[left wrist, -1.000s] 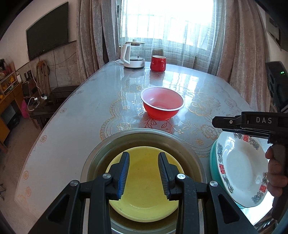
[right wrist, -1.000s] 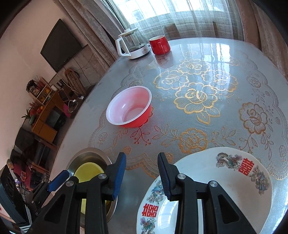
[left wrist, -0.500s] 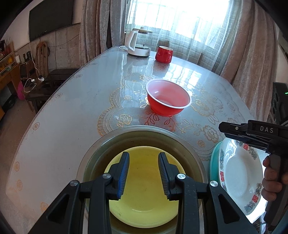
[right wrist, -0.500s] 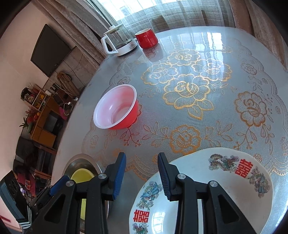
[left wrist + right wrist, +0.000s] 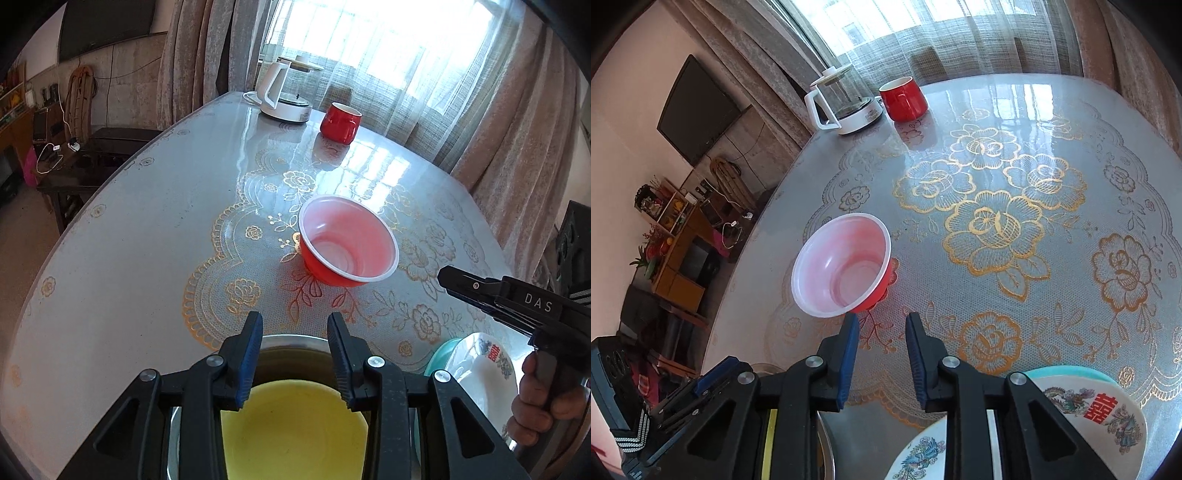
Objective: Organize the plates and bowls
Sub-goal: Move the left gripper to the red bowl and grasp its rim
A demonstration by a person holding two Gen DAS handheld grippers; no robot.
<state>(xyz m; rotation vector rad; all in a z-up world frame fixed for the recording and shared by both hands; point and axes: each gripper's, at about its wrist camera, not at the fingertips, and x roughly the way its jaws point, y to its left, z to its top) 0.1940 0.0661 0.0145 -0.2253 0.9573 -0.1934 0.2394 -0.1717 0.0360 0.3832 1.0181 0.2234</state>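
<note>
Red bowl (image 5: 349, 247) stands upright on the desk (image 5: 147, 258), ahead of both claws. Left claw (image 5: 294, 332) is spread, empty, above the yellow plate (image 5: 291, 432) in the steel basin (image 5: 295, 341). Right claw (image 5: 881, 334) is spread, empty, beside the patterned plate (image 5: 1108, 410).

A large glossy grey table (image 5: 140, 236), laid with a clear cover printed in gold lace and roses, carries everything. At its far end a white-based glass kettle (image 5: 286, 92) stands just beside a squat red mug (image 5: 340, 122). Mid-table sits a red plastic bowl with a white inside (image 5: 349, 246). At the near edge rests a wide steel basin (image 5: 295, 341), and to its right a teal dish (image 5: 441, 356) under a white patterned plate.
</note>
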